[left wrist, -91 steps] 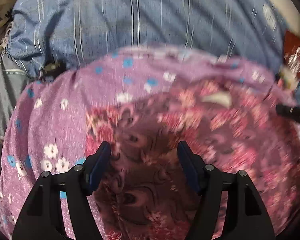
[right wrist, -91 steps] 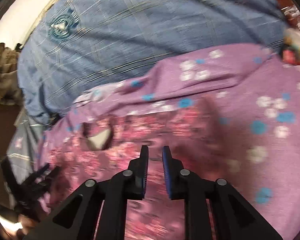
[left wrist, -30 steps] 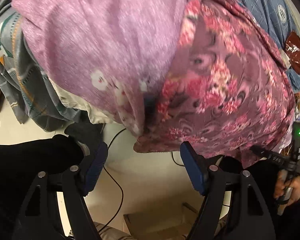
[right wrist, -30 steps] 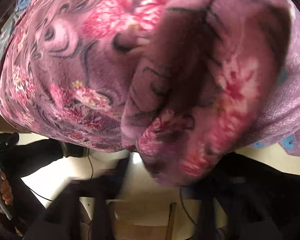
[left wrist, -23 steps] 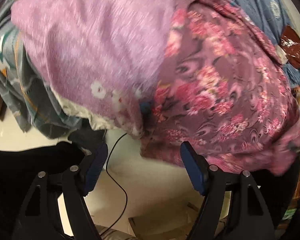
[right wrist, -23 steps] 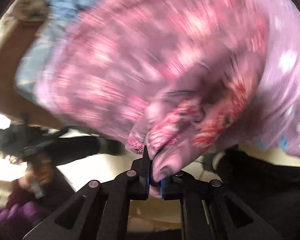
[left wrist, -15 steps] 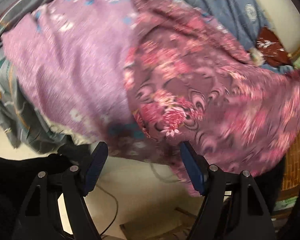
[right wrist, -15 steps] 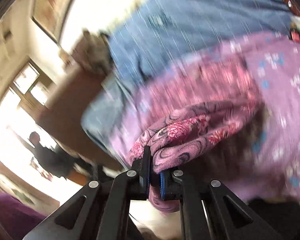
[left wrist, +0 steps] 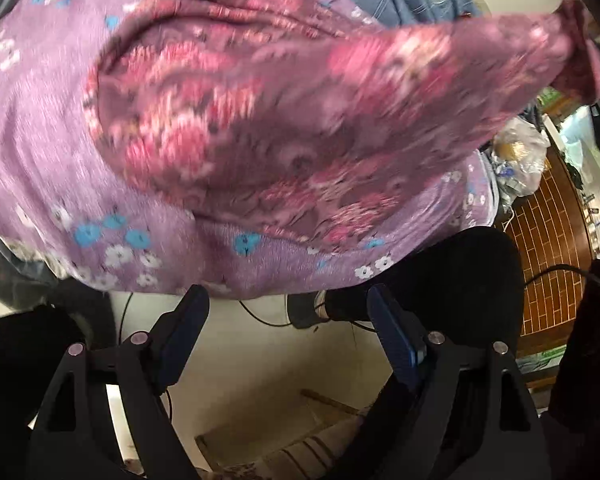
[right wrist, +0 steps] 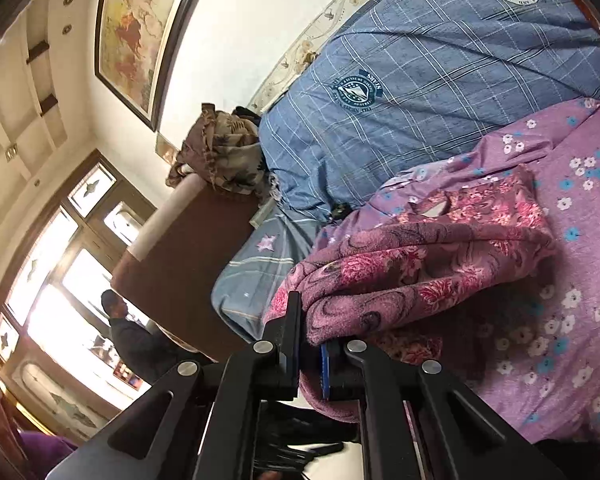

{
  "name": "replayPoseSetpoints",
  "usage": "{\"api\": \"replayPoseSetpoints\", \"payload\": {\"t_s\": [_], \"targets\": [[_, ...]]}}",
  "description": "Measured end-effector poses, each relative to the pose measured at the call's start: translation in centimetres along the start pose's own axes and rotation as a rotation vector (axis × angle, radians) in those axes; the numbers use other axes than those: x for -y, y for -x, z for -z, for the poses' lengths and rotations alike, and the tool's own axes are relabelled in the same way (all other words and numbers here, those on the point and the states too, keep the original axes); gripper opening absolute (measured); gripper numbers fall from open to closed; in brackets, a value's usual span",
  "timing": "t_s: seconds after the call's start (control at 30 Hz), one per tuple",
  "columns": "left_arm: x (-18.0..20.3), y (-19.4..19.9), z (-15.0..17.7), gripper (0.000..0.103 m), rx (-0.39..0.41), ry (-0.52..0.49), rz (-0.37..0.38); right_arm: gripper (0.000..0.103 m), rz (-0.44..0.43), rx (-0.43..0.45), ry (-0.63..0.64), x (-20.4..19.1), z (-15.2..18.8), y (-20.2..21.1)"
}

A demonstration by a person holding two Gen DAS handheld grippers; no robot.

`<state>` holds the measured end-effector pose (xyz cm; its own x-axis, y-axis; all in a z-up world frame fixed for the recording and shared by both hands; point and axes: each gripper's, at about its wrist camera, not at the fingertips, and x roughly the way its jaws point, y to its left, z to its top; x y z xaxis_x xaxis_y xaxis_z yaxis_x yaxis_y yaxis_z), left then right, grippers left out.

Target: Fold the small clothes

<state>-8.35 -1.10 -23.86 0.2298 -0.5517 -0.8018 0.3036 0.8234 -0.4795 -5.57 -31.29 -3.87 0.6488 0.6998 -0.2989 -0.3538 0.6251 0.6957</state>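
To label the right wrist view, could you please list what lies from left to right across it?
Bright window → seated man → brown headboard → floral garment clamped in the right gripper → purple flowered sheet.

Right tongs [right wrist: 310,344] clamp floral garment [right wrist: 432,264] over purple sheet [right wrist: 572,288].

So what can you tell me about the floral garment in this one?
The floral garment is soft, fuzzy-looking maroon-pink fabric printed with pink roses and dark swirls. It is bunched and creased, not flat. One end is pinched in the shut right gripper and lifted; the rest trails onto the purple sheet. A label shows at an opening on its far side. The left gripper is open, short of the cloth, touching nothing.
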Motion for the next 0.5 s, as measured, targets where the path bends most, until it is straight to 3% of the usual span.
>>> {"api": "replayPoseSetpoints", "payload": {"t_s": [0.13,0.27,0.37,0.5], "targets": [[0.2,0.0,0.0,0.082,0.023,0.015,-0.010,0.006,-0.005,0.095,-0.019,0.3,-2.2,-0.1],[1.7,-0.8,-1.4,0.082,0.019,-0.002,0.003,0.006,0.049,0.243,-0.094,4.3,-6.3,-0.7],[3.2,-1.8,-2.6,0.082,0.004,-0.015,0.019,0.006,0.140,0.313,-0.230,10.7,-8.9,-1.8],[5.8,-3.2,-3.9,0.082,-0.034,-0.021,0.081,0.006,0.206,0.286,-0.426,20.5,-8.0,-3.9]]}}
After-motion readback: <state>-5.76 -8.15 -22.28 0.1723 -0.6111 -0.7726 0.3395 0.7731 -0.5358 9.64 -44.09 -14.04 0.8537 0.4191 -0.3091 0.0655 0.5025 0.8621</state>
